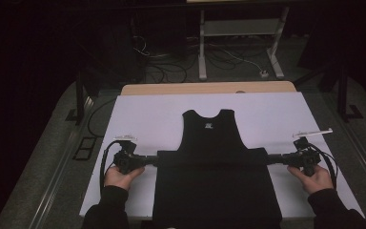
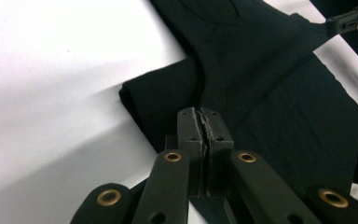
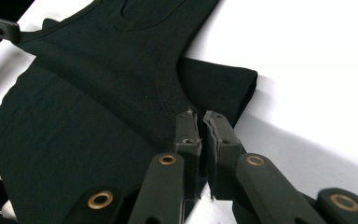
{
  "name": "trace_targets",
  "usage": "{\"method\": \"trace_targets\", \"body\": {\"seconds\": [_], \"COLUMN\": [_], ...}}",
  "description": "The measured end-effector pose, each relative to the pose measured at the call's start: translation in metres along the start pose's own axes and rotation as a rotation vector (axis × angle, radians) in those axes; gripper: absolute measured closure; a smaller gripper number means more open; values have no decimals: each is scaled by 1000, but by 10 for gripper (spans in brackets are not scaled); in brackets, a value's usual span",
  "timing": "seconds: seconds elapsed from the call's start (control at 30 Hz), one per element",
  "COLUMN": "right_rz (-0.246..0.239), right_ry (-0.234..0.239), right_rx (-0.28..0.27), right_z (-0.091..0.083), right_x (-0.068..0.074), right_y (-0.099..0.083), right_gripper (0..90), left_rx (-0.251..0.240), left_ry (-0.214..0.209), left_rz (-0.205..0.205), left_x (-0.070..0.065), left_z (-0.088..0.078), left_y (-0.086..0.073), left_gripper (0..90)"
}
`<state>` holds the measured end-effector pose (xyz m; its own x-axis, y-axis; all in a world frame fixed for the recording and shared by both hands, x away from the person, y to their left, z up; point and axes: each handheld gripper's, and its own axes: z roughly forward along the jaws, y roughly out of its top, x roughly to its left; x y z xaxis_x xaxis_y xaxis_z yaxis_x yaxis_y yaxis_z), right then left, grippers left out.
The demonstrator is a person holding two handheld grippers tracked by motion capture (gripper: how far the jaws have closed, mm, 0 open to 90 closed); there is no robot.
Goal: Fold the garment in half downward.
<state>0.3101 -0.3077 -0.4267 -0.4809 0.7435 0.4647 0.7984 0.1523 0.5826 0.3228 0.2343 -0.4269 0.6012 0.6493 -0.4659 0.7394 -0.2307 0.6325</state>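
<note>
A white desk (image 1: 138, 114) takes up the middle of the high view, with a dim floor and a tangle of cables (image 1: 171, 67) at the upper centre of the frame. On the desk lies a black sleeveless top (image 1: 214, 176), filling the lower centre; its neck end points toward the top of the frame and its lower part hangs off the near edge at the bottom. The fabric is doubled across the middle, and that fold forms a thick band (image 1: 212, 157) running left to right.

At lower left the left gripper (image 1: 148, 160) meets the left end of the band; in the left gripper view its jaws are pressed together with cloth pinched between them. At lower right the right gripper (image 1: 275, 159) does the same at the other end, its jaws almost together on the fabric in the right gripper view. Each is held in a hand (image 1: 119, 177) in a dark sleeve.

My judgement is that the risk lies in the small bite each gripper has at the fold's corners. If the hands move unevenly, or pull apart too hard, a corner could slip out and the doubled layer would fall open. Dragging the hanging part over the desk edge could also skew the fold.
</note>
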Motion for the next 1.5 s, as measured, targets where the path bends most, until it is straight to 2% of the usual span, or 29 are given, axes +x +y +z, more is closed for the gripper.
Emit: {"method": "trace_targets", "body": {"seconds": [0.2,0.67,0.9,1.13,1.3,1.5], "right_rz": [0,20,26,34,29,28], "right_ry": [-6,10,8,14,12,5], "right_rx": [30,70,93,88,94,113], "right_z": [4,6,8,6,7,11], "right_x": [1,1,1,2,2,2], "right_y": [-2,-7,-9,-11,-12,-13], "right_gripper": [830,830,830,830,829,819], "left_rx": [36,53,91,86,108,113], "left_ry": [9,29,24,17,6,15], "left_rz": [3,-16,-27,-40,-52,-39], "left_x": [0,3,4,4,5,4], "left_z": [4,5,10,8,10,12], "left_y": [-2,-3,-4,-6,-7,-7], "left_gripper": [871,870,869,869,869,862]}}
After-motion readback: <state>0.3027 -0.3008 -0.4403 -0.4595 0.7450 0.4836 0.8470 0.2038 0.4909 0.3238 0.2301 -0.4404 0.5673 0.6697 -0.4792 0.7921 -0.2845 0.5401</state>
